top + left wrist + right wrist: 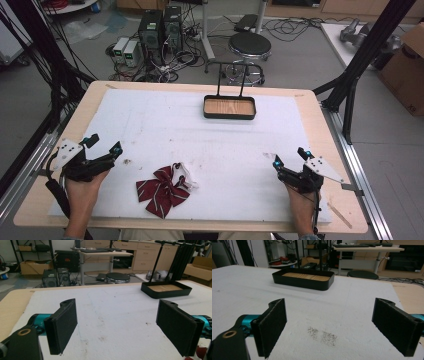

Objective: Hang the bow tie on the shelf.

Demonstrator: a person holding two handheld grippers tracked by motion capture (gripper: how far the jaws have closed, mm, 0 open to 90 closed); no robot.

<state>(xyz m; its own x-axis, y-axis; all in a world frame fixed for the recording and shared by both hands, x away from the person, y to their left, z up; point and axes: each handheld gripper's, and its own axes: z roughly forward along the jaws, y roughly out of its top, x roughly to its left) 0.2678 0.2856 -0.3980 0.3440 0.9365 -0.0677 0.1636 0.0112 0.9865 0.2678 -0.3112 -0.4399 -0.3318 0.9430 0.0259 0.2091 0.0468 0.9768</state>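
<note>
A dark red bow tie with white stripes (162, 191) lies on the white mat near the front edge, its white strap (186, 175) curled at its right. My left gripper (104, 144) rests at the table's left, open and empty, a short way left of the bow tie; its own view shows wide-apart pads (62, 325). My right gripper (290, 157) sits at the front right, also open with nothing between its pads (270, 325). A black tray with a wooden floor (229, 116) stands at the far middle of the mat, also seen as the tray (150, 291) and the tray (302, 282).
The white mat (200, 135) covers a wooden table (320, 130). A thin black stand (231, 75) rises behind the tray. A round stool (249, 47), computers and cables stand on the floor beyond. Dark smudges (322, 335) mark the mat by my right gripper.
</note>
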